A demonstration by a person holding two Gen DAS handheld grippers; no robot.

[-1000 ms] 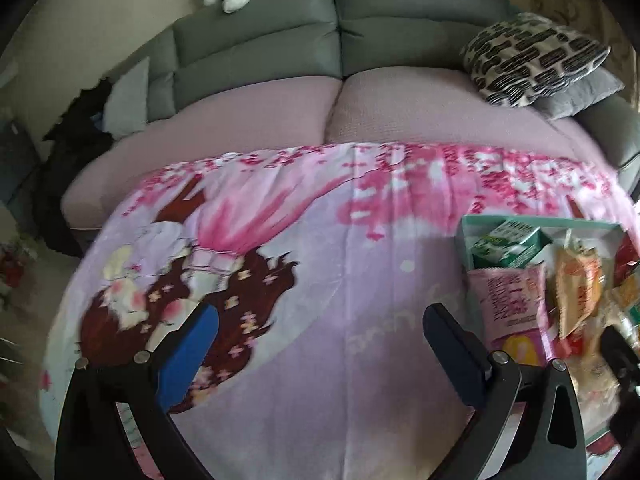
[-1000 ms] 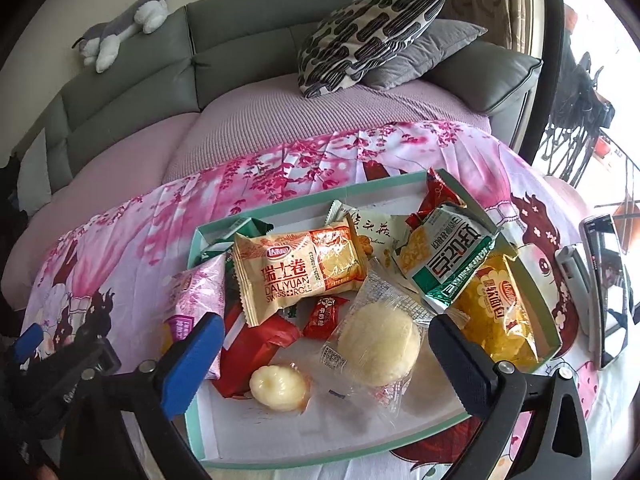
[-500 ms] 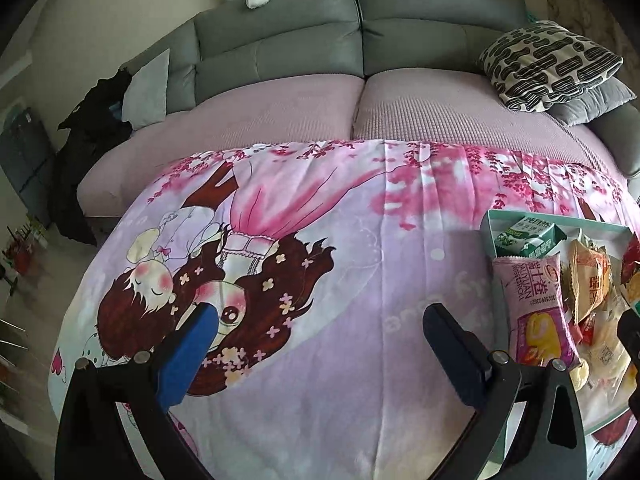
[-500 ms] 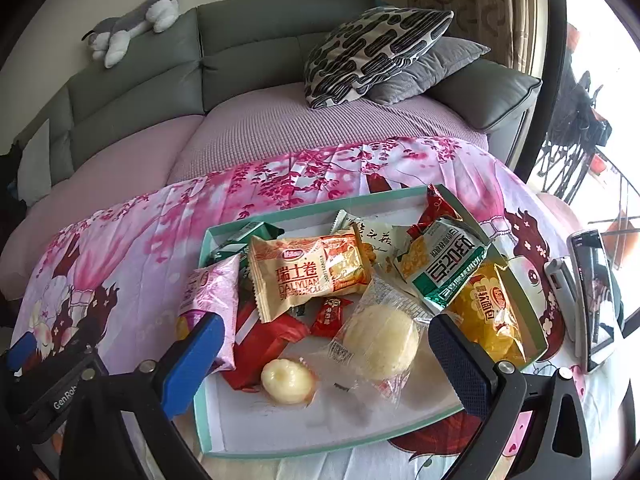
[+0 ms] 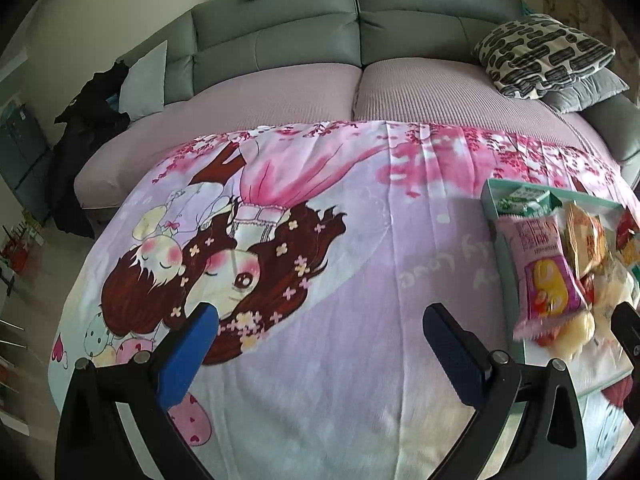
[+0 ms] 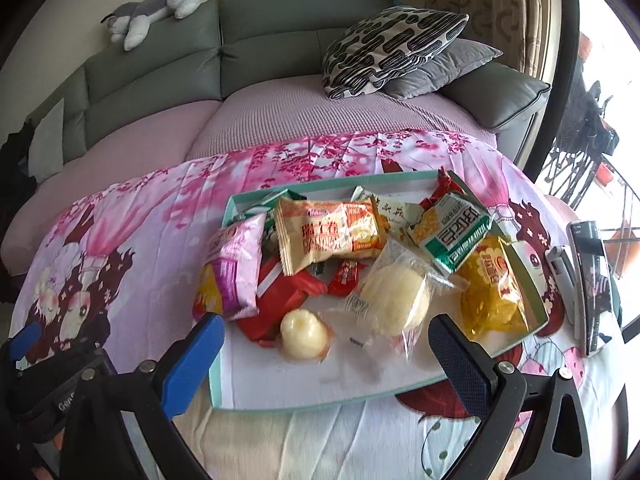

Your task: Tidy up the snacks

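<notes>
— Two grippers over one printed blanket, which covers the table in front of a grey sofa. Where do the snacks sit?

— All in the teal-rimmed tray, which rests on the blanket. The right gripper hovers at the tray's near edge, fingers spread wide and holding nothing.

— And what lies nearest those fingers?

— Within the tray, a large round bun in clear wrap sits just beyond the right-hand finger, and a small pale cake lies in the gap between the two fingers, apart from both. A pink packet leans over the tray's left rim, just above the left-hand finger.

— The rest of the tray?

— An orange Swiss-roll packet lies across the middle, a green-and-white packet and a yellow packet toward the tray's right side, red wrappers beneath the pink one.

— The left gripper?

— The left gripper hangs over bare blanket, left of the tray, its fingers also wide apart and empty. The pink packet is well off to the right of its right-hand finger.
</notes>
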